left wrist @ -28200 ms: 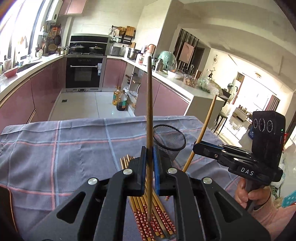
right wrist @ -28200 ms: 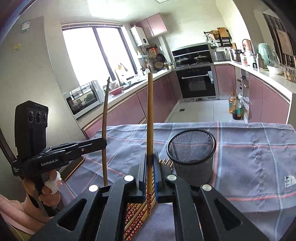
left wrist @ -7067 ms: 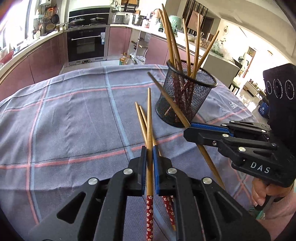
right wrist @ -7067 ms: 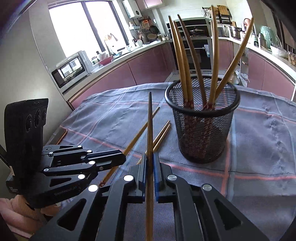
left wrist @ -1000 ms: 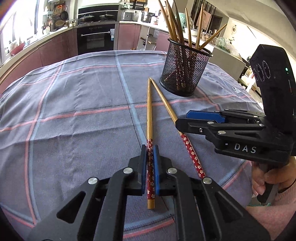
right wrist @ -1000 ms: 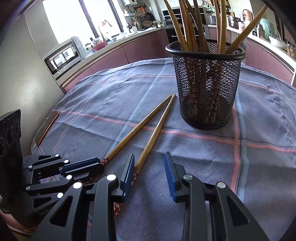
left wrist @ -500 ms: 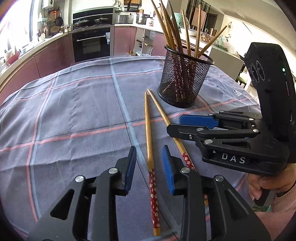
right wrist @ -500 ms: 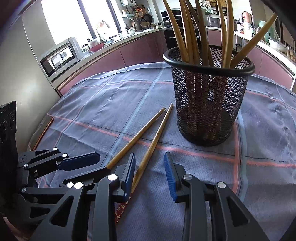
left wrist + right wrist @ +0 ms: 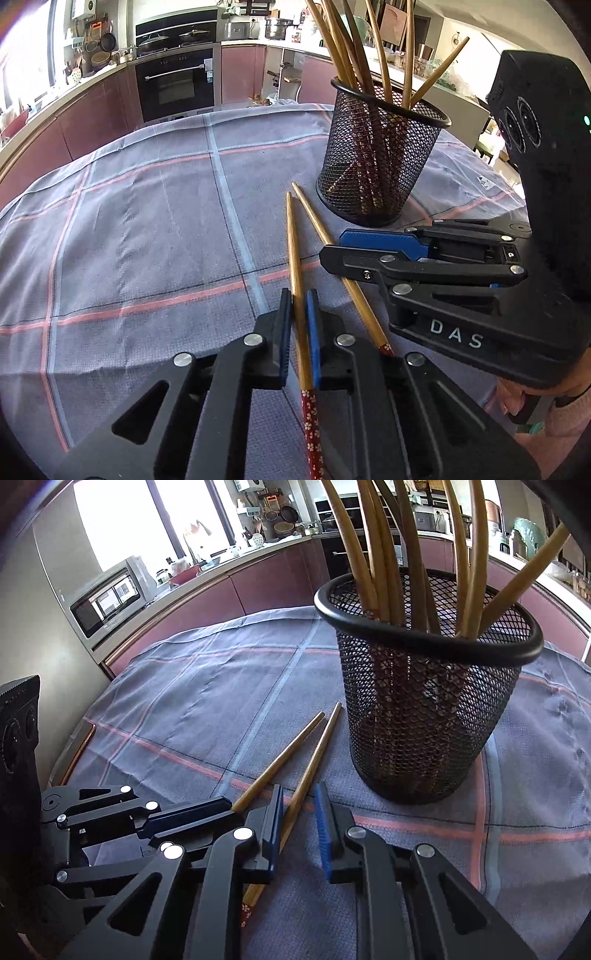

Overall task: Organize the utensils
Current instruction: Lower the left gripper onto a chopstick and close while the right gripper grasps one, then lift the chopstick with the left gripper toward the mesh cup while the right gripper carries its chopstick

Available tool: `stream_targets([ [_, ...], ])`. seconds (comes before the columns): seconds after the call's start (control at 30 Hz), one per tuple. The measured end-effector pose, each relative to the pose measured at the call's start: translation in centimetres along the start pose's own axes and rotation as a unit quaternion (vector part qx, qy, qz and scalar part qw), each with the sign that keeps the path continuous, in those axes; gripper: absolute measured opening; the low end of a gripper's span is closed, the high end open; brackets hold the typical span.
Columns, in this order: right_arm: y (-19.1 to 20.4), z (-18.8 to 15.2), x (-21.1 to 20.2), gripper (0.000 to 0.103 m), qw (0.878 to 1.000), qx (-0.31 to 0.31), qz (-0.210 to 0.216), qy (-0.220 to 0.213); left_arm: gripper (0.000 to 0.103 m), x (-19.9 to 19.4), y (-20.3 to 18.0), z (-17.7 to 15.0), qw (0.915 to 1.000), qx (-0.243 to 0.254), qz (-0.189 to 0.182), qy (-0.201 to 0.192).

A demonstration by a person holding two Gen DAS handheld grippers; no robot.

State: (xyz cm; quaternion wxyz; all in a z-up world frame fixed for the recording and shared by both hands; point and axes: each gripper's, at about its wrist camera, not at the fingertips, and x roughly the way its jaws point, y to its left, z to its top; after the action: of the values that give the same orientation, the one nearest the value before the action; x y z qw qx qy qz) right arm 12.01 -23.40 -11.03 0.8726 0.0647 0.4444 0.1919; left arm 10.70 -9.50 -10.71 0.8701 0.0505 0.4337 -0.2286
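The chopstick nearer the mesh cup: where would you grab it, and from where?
Pinch that chopstick mid-shaft, on the bare wood, coming down from above with jaws across its length. It lies flat on the cloth, so only its long sides offer grip; its tip sits close to the mesh cup. The right hand-held gripper straddles it, jaws closing.

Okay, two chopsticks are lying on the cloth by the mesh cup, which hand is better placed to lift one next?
Probably the left. The left gripper is already shut on the nearer chopstick. The right gripper straddles the other chopstick with its jaws closing, not yet pressing. Mesh cup stands just beyond.
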Motion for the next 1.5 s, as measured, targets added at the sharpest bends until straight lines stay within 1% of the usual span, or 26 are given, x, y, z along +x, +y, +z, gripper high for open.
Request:
stream_targets([
  [0.07,-0.4,0.0,0.0,0.010,1.000,0.009,0.007,-0.001,0.008,0.1,0.2,0.1,1.0000,-0.008,-0.001,0.000],
  [0.23,-0.8,-0.3,-0.5,0.008,1.000,0.025,0.011,-0.007,0.007,-0.1,0.3,-0.1,0.9997,-0.025,-0.002,-0.002],
  [0.33,-1.1,-0.5,-1.2,0.003,0.999,0.029,0.016,-0.013,0.007,-0.1,0.6,-0.1,0.9995,-0.031,-0.002,-0.003],
  [0.43,-0.8,-0.7,-1.9,0.002,0.999,0.024,0.027,-0.018,0.007,-0.2,0.6,-0.3,0.9995,-0.032,-0.003,-0.002],
  [0.53,-0.4,-0.9,-2.2,0.002,1.000,0.013,0.023,-0.015,0.007,-0.6,0.2,-0.7,0.9995,-0.030,-0.005,-0.001],
  [0.57,-0.3,-0.9,-2.1,0.005,1.000,0.011,0.013,-0.014,0.007,-0.6,0.2,-0.8,0.9996,-0.029,-0.004,-0.001],
  [0.67,-0.2,-0.8,-1.7,0.027,1.000,0.009,0.000,-0.010,0.007,-0.6,0.1,-0.8,0.9996,-0.028,-0.003,0.000],
  [0.77,0.0,-0.9,-0.9,0.025,1.000,-0.003,-0.012,-0.002,0.007,-0.6,0.1,-0.8,0.9996,-0.029,-0.002,0.001],
  [0.83,0.0,-0.9,-0.8,0.019,1.000,-0.009,-0.023,-0.007,0.007,-0.6,0.2,-0.7,0.9995,-0.030,-0.003,0.001],
  [0.87,-0.1,-0.9,-0.8,0.010,1.000,-0.007,-0.023,-0.007,0.008,-0.5,0.2,-0.7,0.9995,-0.031,-0.002,0.001],
  [0.9,-0.3,-0.9,-0.8,0.008,1.000,0.001,-0.016,-0.006,0.008,-0.5,0.2,-0.7,0.9995,-0.032,-0.002,0.001],
  [1.07,-1.0,-1.2,-1.7,0.006,0.999,0.025,0.000,-0.021,0.008,-0.5,0.3,-0.8,0.9994,-0.035,-0.003,0.001],
  [1.13,-0.9,-1.3,-2.2,0.005,0.999,0.023,0.002,-0.028,0.008,-0.5,0.4,-0.8,0.9994,-0.035,-0.003,0.001],
  [1.2,-0.6,-1.3,-2.6,0.005,0.999,0.016,0.012,-0.031,0.008,-0.5,0.3,-0.7,0.9995,-0.031,-0.002,0.002],
  [1.33,0.4,-1.2,-1.9,0.005,1.000,-0.007,0.017,-0.012,0.008,-0.2,0.1,-0.4,0.9997,-0.022,0.000,0.004],
  [1.4,0.5,-1.0,-1.4,0.008,1.000,-0.009,0.014,-0.001,0.008,0.0,0.1,-0.2,0.9999,-0.016,0.000,0.005],
  [1.5,0.4,-0.7,-0.8,0.009,1.000,-0.012,0.007,0.007,0.008,0.2,0.2,0.2,0.9999,-0.008,-0.001,0.007],
])
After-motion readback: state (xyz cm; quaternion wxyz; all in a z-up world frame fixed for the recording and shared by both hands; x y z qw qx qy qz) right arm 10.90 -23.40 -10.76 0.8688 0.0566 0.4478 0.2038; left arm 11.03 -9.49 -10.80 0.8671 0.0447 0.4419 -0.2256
